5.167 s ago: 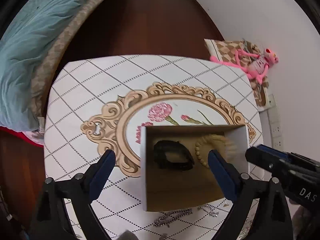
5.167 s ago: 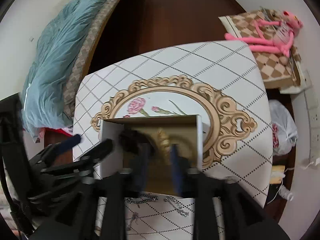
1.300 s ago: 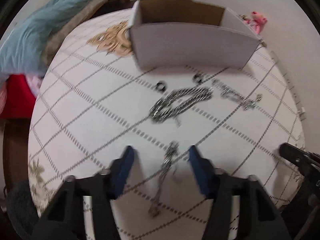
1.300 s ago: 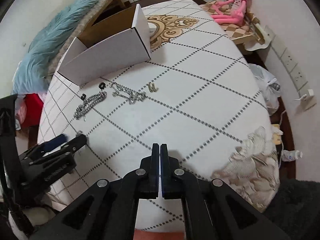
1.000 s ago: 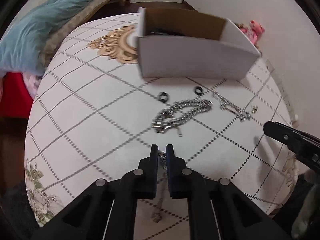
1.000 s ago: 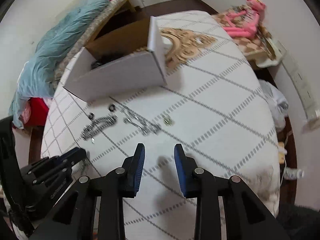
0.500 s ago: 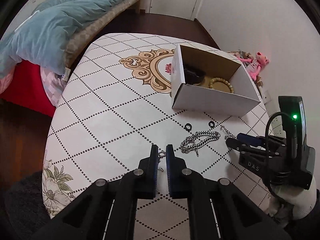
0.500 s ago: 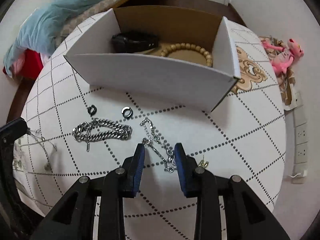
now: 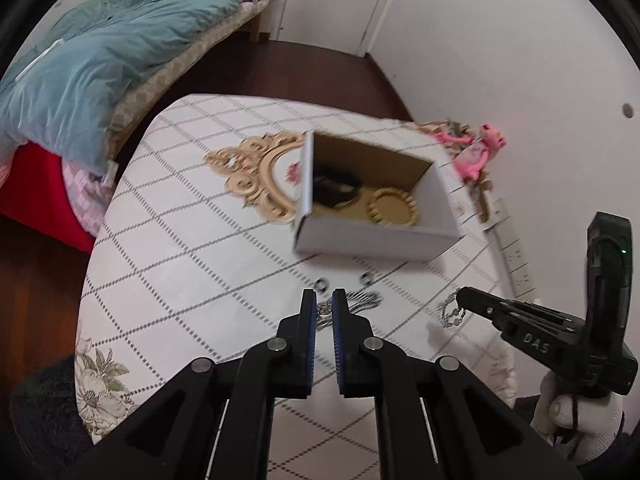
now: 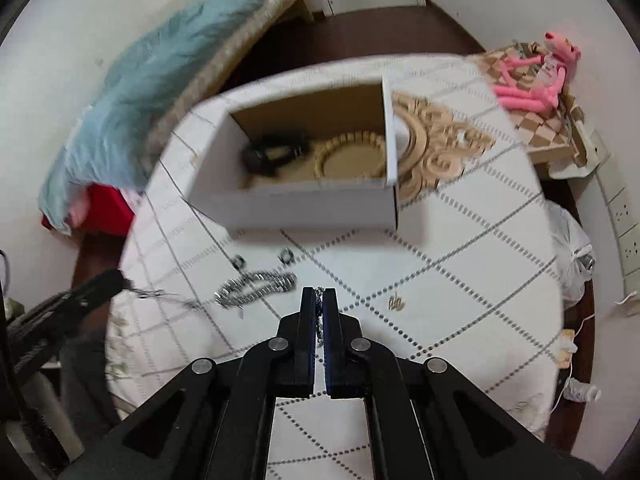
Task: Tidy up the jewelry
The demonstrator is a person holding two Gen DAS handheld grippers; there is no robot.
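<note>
L gripper [image 9: 324, 306] pinches thin chain [image 9: 322, 309]; R gripper [image 10: 319, 300] pinches fine chain [image 10: 319, 312]. Both above table [image 10: 460, 240], near white box [image 10: 304, 204] w/ bead bracelet [image 10: 350, 156].

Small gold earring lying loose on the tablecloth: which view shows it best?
The right wrist view: the small gold earring lies unobstructed on the white tablecloth, right of the right gripper. In the left wrist view I cannot make it out.

Two wrist fisheyes, high over the table [image 9: 168, 264], both angled down toward the shared box [image 10: 304, 204].
</note>
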